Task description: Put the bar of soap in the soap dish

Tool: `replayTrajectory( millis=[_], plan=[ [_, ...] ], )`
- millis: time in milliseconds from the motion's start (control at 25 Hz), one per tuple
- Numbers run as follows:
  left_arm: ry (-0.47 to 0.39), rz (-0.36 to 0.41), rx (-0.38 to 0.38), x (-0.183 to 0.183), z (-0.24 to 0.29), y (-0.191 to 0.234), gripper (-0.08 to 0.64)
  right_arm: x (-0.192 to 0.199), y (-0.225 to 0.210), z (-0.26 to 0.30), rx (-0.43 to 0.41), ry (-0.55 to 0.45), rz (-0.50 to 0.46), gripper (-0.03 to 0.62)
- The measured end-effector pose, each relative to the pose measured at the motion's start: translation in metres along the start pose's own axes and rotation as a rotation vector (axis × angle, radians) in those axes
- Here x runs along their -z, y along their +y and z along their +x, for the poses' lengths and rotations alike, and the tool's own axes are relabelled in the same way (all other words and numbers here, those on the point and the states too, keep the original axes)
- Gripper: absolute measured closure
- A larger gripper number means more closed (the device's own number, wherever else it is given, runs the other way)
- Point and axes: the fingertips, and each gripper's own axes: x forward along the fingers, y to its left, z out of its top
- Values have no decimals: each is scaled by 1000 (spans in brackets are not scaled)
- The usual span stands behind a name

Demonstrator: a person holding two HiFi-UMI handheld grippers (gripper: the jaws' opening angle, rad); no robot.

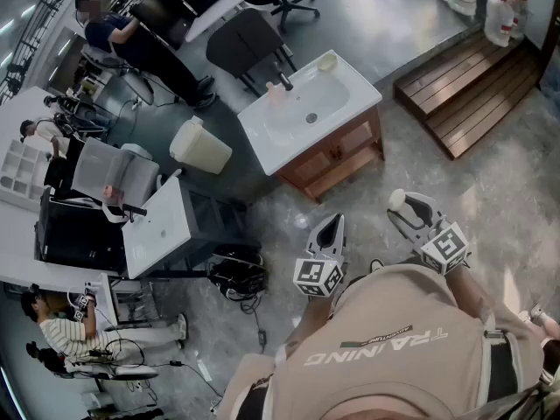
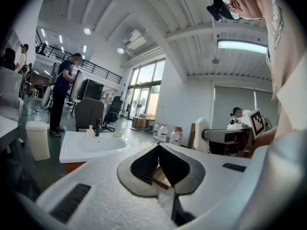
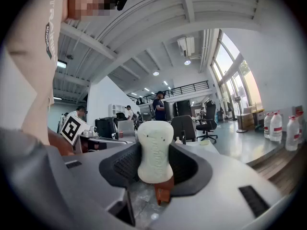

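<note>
The right gripper (image 1: 413, 213) pinched the bar of soap (image 3: 154, 150) upright between its jaws, so we judged it ready for carrying; the sink (image 1: 262, 138) stood well apart. The left gripper (image 1: 330, 228) was pressed together, empty.

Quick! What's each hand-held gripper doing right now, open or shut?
The left hand-held gripper: closed, nothing in it.
The right hand-held gripper: closed on the bar of soap.

Pale bar of soap (image 3: 155, 150) upright, clamped between right gripper (image 3: 155, 169) fingers (image 3: 121, 166), office chair (image 3: 185, 126) behind
</note>
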Motion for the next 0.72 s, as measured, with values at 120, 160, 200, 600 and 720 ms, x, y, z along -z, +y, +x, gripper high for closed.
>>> replayTrajectory(
  millis=[120,160,200,600,720],
  plan=[
    [0,-12,-2,4,-12,2,551,12,9,0,18,25,42,423],
    [2,-15,-2,5,-17,4,549,14,13,1,20,28,43,423],
    [5,-16,-1,5,-21,5,551,14,16,2,20,27,41,423],
    [-9,-91,33,7,-15,16,551,6,10,-6,107,2,56,423],
    [4,-107,44,14,-9,18,551,3,1,-9,141,5,50,423]
  ],
)
